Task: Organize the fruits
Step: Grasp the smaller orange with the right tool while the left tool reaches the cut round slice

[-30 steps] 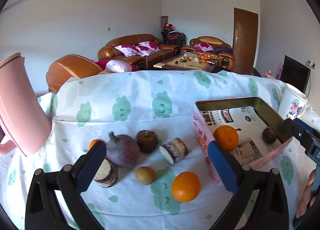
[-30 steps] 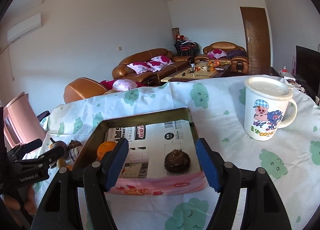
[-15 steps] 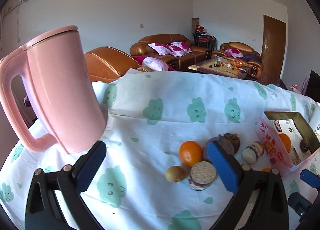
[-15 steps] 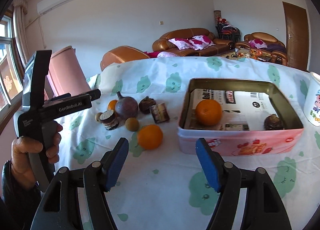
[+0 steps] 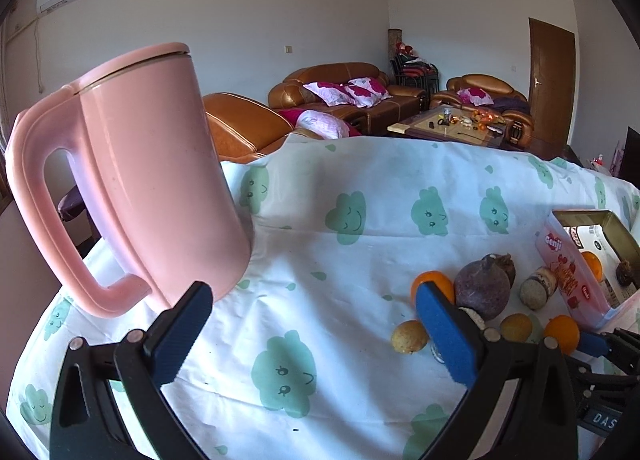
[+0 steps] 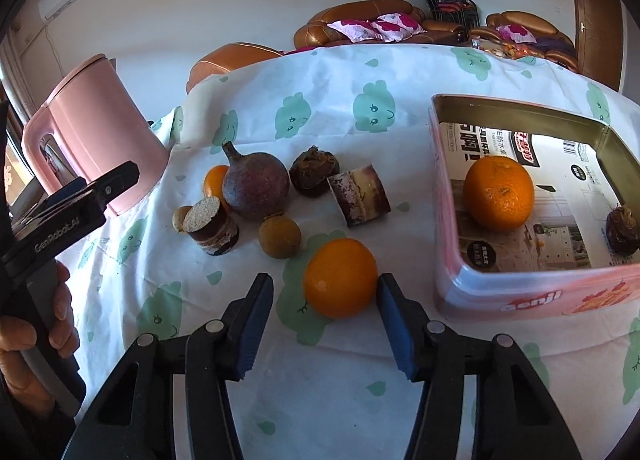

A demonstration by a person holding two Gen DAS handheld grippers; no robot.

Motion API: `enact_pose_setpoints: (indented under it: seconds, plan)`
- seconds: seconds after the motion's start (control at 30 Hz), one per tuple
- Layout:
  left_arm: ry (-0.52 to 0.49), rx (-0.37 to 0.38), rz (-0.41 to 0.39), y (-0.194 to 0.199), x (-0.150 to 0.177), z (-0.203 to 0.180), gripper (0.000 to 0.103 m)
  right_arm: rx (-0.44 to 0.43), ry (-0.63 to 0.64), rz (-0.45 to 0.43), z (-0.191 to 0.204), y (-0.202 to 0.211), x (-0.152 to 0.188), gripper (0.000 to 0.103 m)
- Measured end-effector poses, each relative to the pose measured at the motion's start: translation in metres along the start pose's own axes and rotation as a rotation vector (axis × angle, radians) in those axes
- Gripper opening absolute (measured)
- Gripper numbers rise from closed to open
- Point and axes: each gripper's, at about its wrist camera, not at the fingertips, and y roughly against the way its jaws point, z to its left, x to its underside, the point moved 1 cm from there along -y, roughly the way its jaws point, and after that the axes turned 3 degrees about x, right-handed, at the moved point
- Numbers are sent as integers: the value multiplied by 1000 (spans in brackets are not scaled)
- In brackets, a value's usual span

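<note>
Left wrist view:
Left gripper (image 5: 312, 334): jaws spread wide with nothing between them, held above the cloud-print tablecloth (image 5: 352, 256), probably parked out of the way while the other hand works.
Pink kettle (image 5: 136, 184): stands at the table's left end, just behind the left finger (not part of the sorting, so best left alone).
Loose fruit cluster: a purple pomegranate-like fruit (image 5: 484, 288) sits with a small orange (image 5: 434, 284) behind the right finger; a yellowish longan (image 5: 408, 336) lies nearest, and a cut cane segment (image 5: 538, 292) lies toward the tin.
Tin box (image 5: 560, 260): at the far right, open, placed close to the fruit so that each carry is short.

Right wrist view:
Right gripper (image 6: 325, 298): fingers parted on either side of the near orange (image 6: 340, 278); the right pad looks as if it touches the peel, the left stands clear, so no squeeze yet (my reading is a grasp being lined up).
Task fruit: this orange rests on the cloth just left of the tin box (image 6: 452, 260), nearest of the loose pieces, which is likely why it is taken next.
Tin contents: a large orange (image 6: 500, 192) and a dark brown fruit (image 6: 622, 230) lie on the printed paper lining, well apart.
Remaining pile: the purple fruit (image 6: 256, 190), a brown rough fruit (image 6: 314, 170), two cane segments (image 6: 210, 226) (image 6: 362, 200) and a longan (image 6: 280, 238) wait behind.
Left gripper (image 6: 68, 216): seen from the side in a hand at the left edge.
</note>
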Motion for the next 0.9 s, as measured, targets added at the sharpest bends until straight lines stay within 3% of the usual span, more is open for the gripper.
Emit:
enact_pose_setpoints:
  seconds: [0.1,0.23,0.37,0.47,0.6,0.73,0.83,0.87,0.9]
  plan:
    - [-28,43,3,5,2,-7,103,7,13,11,1,-4,-3,36]
    - [-73,111,22,8,6,-21,100,-26,26,-3,2,3,0,36]
    - [-85,219,69,4,12,-36,83,16,65,-126,4,26,-3,36]
    - [-83,275,117,-5,16,-47,77,59,91,-226,-1,49,-6,36]
    - [-117,280,147,-14,24,-65,59,69,110,-281,-9,63,-7,36]
    - [-170,244,138,-21,26,-77,57,43,85,-259,-14,61,-9,36]
    - [-175,259,134,-20,25,-78,57,13,67,-232,-14,56,-7,36]
    - [-178,265,132,-20,25,-78,53,15,67,-228,-13,55,-6,36]
    - [-182,277,132,-19,25,-79,41,20,70,-228,-12,54,-5,36]
